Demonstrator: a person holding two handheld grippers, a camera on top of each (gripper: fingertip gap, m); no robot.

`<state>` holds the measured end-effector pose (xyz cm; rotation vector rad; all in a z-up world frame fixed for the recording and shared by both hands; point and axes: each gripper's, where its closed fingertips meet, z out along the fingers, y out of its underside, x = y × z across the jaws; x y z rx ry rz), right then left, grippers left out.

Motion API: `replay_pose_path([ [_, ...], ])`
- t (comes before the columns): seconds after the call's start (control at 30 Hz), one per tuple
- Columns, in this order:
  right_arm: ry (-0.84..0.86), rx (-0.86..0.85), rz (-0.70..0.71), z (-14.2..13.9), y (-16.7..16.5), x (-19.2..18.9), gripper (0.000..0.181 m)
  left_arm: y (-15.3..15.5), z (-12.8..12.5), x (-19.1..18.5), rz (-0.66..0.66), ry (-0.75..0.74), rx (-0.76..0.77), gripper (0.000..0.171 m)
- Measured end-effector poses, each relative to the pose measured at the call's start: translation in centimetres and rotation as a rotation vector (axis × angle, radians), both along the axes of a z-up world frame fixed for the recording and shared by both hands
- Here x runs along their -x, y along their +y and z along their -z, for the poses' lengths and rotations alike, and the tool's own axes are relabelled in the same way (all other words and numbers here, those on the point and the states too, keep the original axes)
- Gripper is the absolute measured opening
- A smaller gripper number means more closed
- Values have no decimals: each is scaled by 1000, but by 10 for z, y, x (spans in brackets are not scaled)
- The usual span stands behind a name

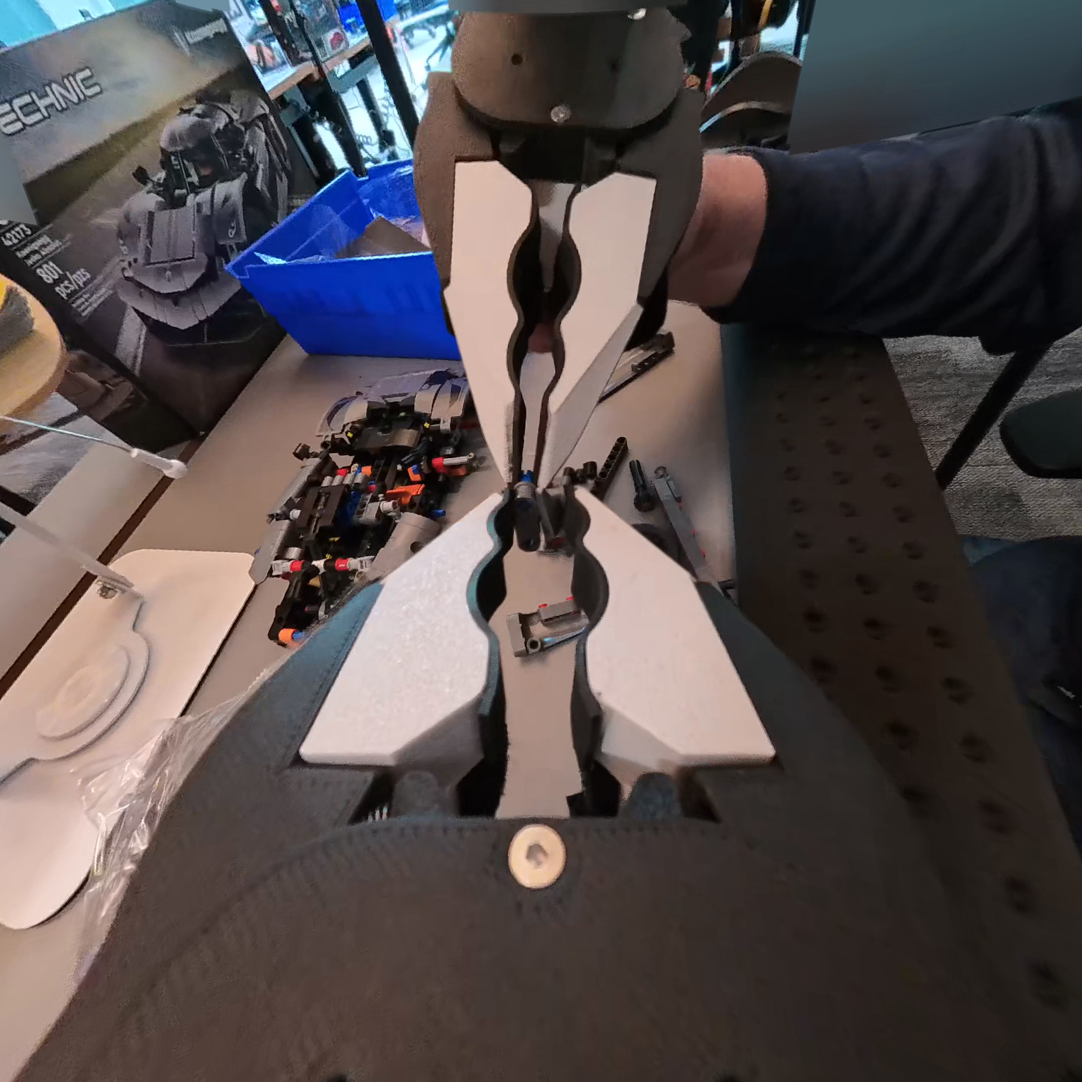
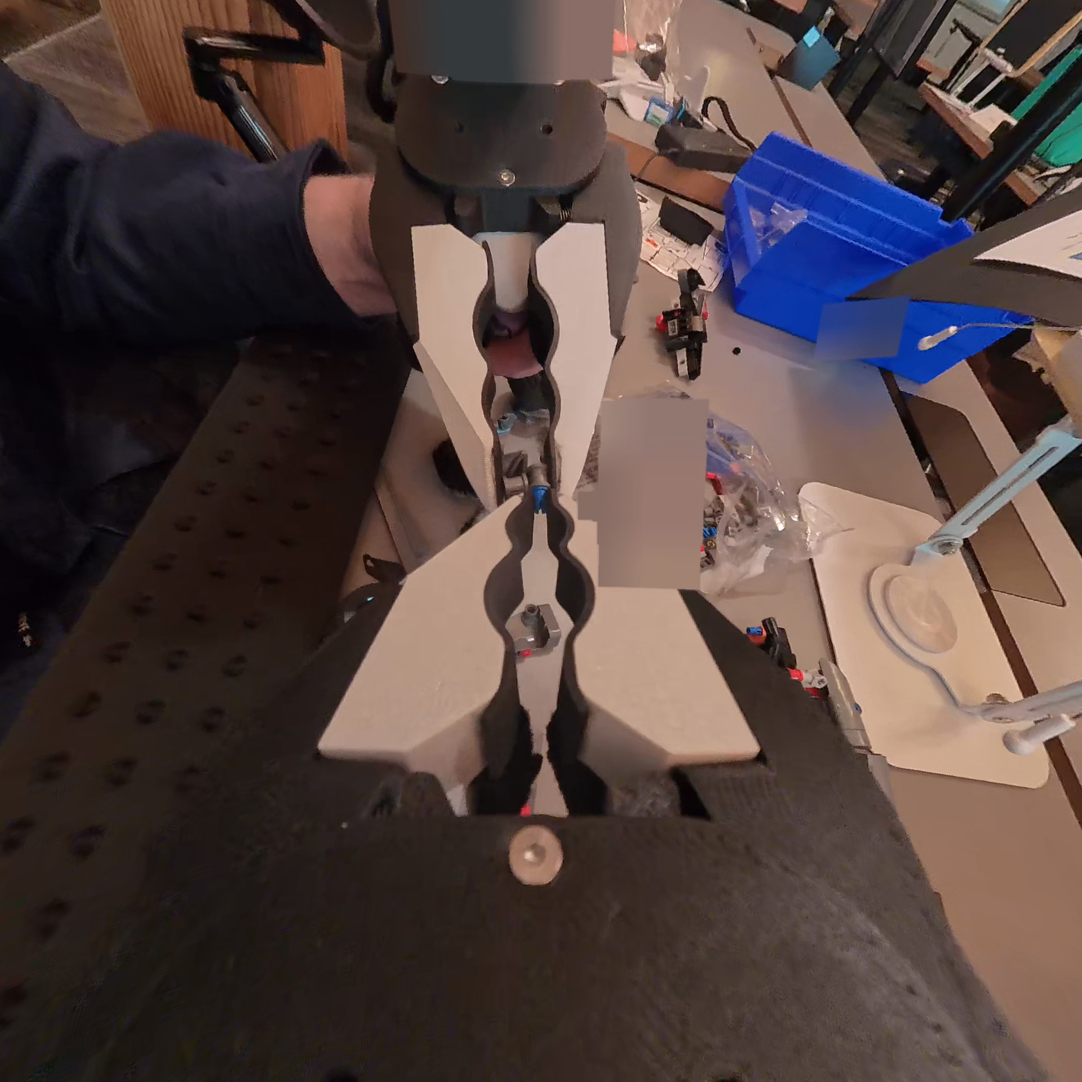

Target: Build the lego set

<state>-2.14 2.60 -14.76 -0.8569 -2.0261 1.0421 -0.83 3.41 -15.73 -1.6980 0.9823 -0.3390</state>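
A grey table (image 1: 673,398) in a workshop carries the work, with more desks and dark chairs behind it. At the back of the table stands a blue bin (image 1: 345,293), and beside it leans the dark set box (image 1: 146,193) with a picture of the model. Near the box lies the half-built lego model (image 1: 357,503), grey and black with red, blue and orange pins. A few loose black beams (image 1: 612,462) lie just beside the fingertips, and a clear bag of parts (image 2: 743,503) sits farther along. A small grey lego piece (image 1: 541,629) rests on the table under the grippers. A white base plate (image 1: 99,691) with a thin stand arm is at the table edge. A black perforated board (image 1: 878,585) runs along the other side.

The two grippers meet tip to tip above the table. The left gripper (image 1: 530,503) has its fingers nearly together at the tips, pinching a small dark connector (image 1: 526,521). The right gripper (image 2: 541,506), held by a hand (image 1: 726,234) in a dark sleeve, is also almost closed and grips a small blue pin (image 2: 539,497). The pin touches the connector where the tips meet.
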Motion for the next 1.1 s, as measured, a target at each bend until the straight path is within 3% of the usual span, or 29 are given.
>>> replay_pose_path([
  [0.4,14,40,-83,-11,-10,-14,2,-14,-13,-9,61,-25,-35,14],
  [0.47,38,27,7,-20,21,-23,2,-18,-28,4,48,-92,-59,13],
  [0.5,88,110,14,-36,33,-34,2,-20,-45,24,15,-197,-87,12],
  [0.57,91,141,18,-45,41,-41,1,-26,-61,43,-14,-256,-136,13],
  [0.7,-6,84,41,-11,27,-15,2,-10,-47,41,-67,-177,-116,13],
  [0.87,-207,-28,132,50,26,39,2,-9,-66,59,-124,-308,-159,12],
  [0.93,-193,-108,237,59,38,69,3,-8,-62,56,-120,-300,-140,13],
  [0.97,-205,-131,269,65,42,77,13,-6,-60,57,-133,-282,-138,13],
  [1.1,-216,-117,281,66,46,77,18,-6,-56,64,-154,-287,-122,13],
])
